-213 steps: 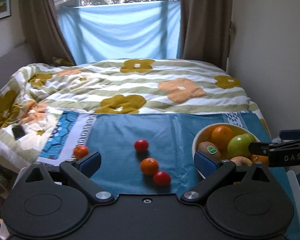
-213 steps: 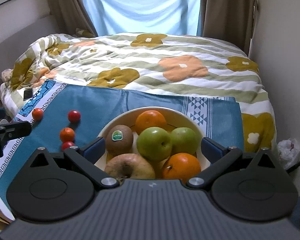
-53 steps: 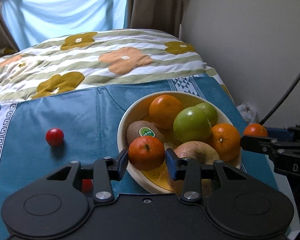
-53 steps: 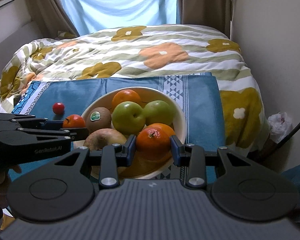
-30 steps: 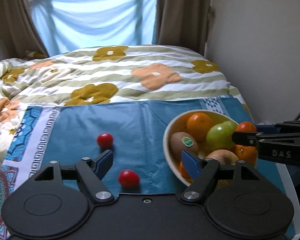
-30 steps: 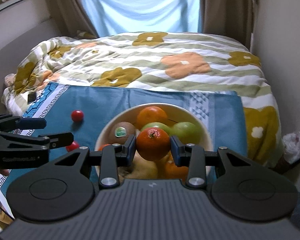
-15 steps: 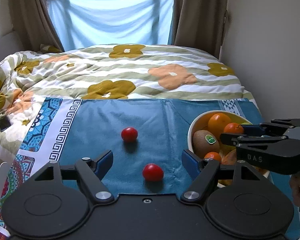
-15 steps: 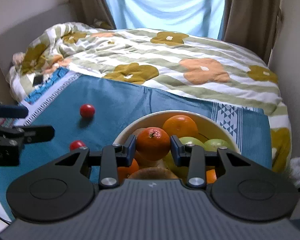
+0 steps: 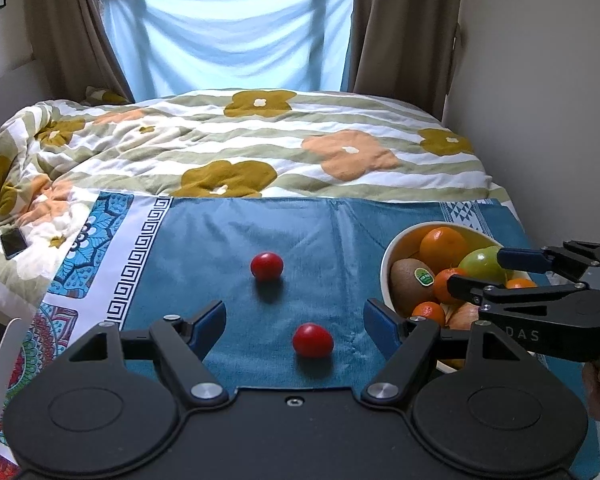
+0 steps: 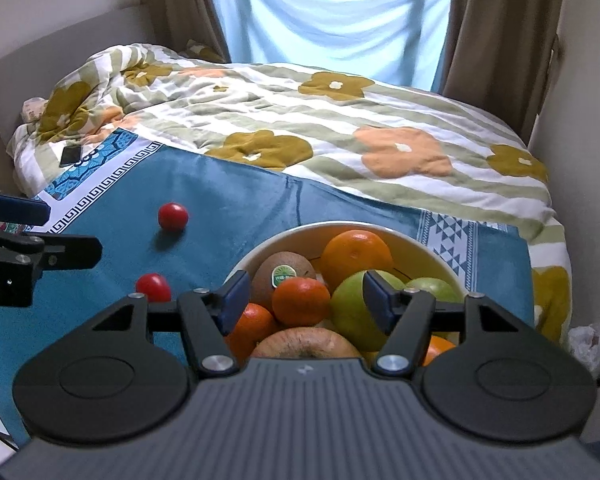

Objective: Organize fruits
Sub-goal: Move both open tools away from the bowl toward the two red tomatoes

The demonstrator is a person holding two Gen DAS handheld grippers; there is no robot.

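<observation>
Teal cloth (image 9: 228, 240): spread over foot of floral quilt (image 9: 260, 148).
Cherry tomatoes: far one (image 9: 266, 266) at 12 o'clock from near one (image 9: 312, 340), both loose on cloth.
Bowl (image 10: 440, 258): cream, at 3 o'clock of tomatoes; kiwi (image 10: 284, 272), orange (image 10: 358, 256), green apples (image 10: 354, 308), tangerine (image 10: 301, 302) heaped inside.
Left gripper (image 9: 295, 316): spread wide, empty, near tomato between fingers.
Right gripper (image 10: 306, 294): spread wide over bowl, tangerine free between fingers.
Phone (image 9: 13, 243): on quilt, 9 o'clock.

Floral-quilted bed (image 9: 260, 148) below blue-draped window (image 9: 228, 28), brown curtains (image 9: 404, 28).
</observation>
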